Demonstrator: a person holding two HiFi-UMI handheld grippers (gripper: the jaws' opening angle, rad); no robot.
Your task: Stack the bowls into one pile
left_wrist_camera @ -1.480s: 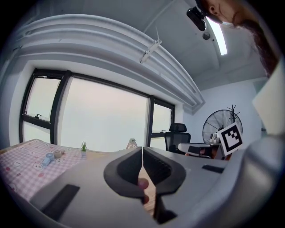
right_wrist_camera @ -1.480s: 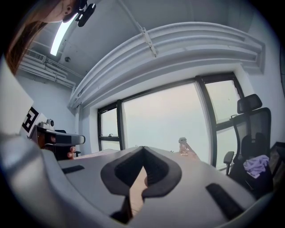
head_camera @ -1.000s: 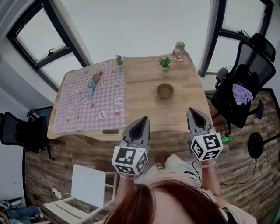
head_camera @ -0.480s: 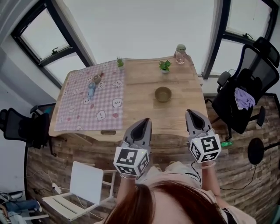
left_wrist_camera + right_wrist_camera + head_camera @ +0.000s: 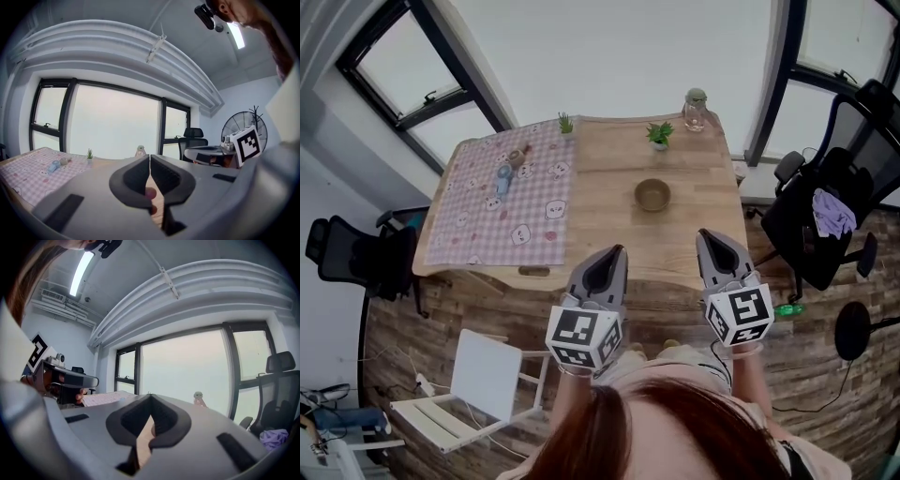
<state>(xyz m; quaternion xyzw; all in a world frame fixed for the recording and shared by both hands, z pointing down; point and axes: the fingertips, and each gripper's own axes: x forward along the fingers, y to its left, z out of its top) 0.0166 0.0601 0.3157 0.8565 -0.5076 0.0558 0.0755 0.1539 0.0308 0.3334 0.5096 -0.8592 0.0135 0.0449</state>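
Standing alone on the bare wood of the table (image 5: 609,246) is one olive bowl (image 5: 652,195), upright; whether others are nested inside cannot be told. No separate bowl is seen anywhere.

- Left gripper (image 5: 612,255): jaws pressed together on nothing, held off the near table edge. The bowl lies well apart at its 1 o'clock.
- Right gripper (image 5: 711,240): jaws likewise closed and empty. The bowl lies well apart at its 11 o'clock.
- Step in hand: judged either a finished pile or a reach not yet begun. Should a reach be meant, the jaws would have to be spread first, and the near rim taken from 6 o'clock, with one jaw inside the wall, so the bowl is not shoved.
- Surroundings: potted plant (image 5: 659,136) at the bowl's 12 o'clock, glass jar (image 5: 697,110) at 1 o'clock, checked cloth (image 5: 502,220) at 9 o'clock.
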